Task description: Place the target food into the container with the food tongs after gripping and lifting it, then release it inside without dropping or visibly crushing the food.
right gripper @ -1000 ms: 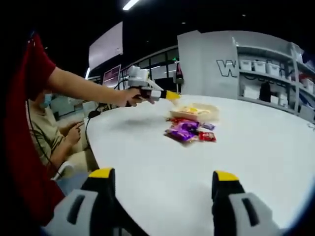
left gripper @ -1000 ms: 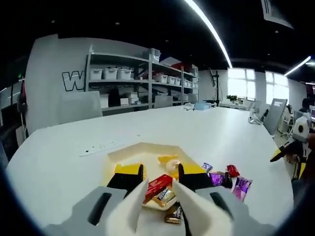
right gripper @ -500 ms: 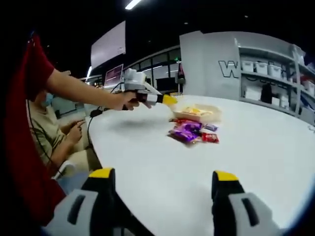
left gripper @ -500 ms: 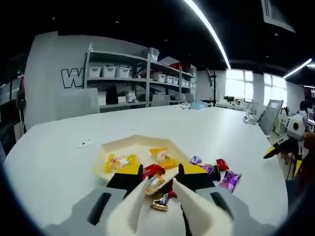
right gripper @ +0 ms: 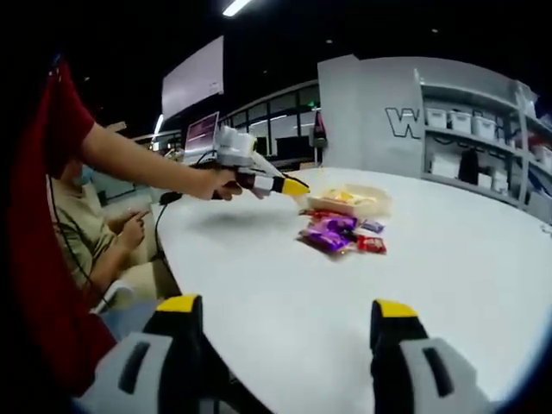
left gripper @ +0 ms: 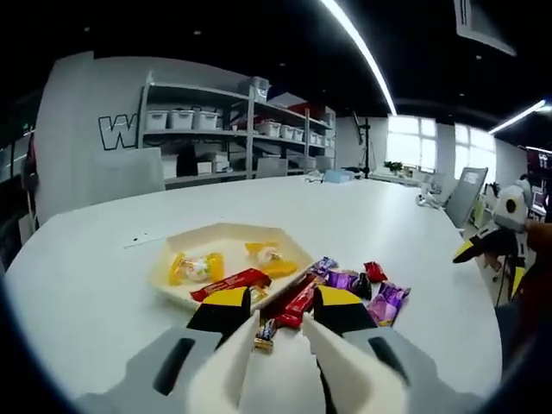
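Dark ceiling with a long light strip [left gripper: 362,47], grey shelving [left gripper: 216,129] holding white bins, bright windows [left gripper: 414,151] far right, broad white desk [left gripper: 362,216]

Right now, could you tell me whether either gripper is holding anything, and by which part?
The left gripper appears to pinch a red candy bar near its lower end, though the contact is unclear. The right gripper is open, holding nothing.

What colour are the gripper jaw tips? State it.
Yellow, clearest on the right gripper in the right gripper view.
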